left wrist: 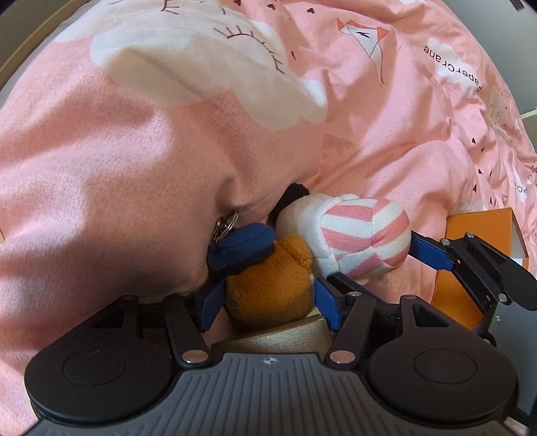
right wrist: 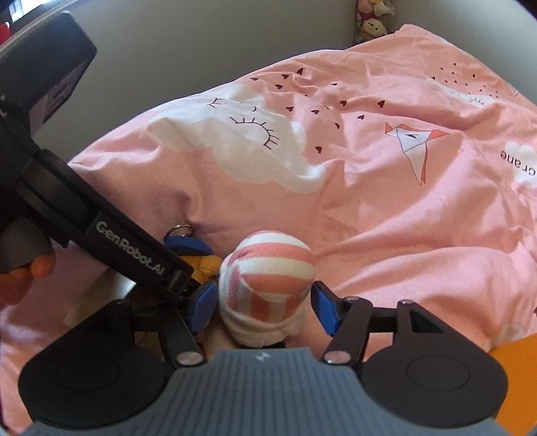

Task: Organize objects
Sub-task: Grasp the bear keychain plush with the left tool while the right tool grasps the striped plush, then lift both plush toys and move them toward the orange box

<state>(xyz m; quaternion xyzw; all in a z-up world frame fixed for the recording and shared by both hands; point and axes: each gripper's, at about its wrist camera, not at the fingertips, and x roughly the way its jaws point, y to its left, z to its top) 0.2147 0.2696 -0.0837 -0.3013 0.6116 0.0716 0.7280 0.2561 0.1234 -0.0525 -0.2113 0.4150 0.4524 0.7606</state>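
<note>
A brown plush toy with a blue cap and a metal key ring sits between the blue pads of my left gripper, which is shut on it. A white plush with pink stripes lies right beside it. My right gripper is shut on this striped plush; it also shows in the left wrist view. The brown toy peeks out behind the left gripper's arm in the right wrist view. Both toys press against a pink pillow.
A pink duvet with cloud and paper-crane prints covers the bed. An orange box lies at the right, and a beige box shows under the brown toy. A grey wall and stuffed toys stand behind.
</note>
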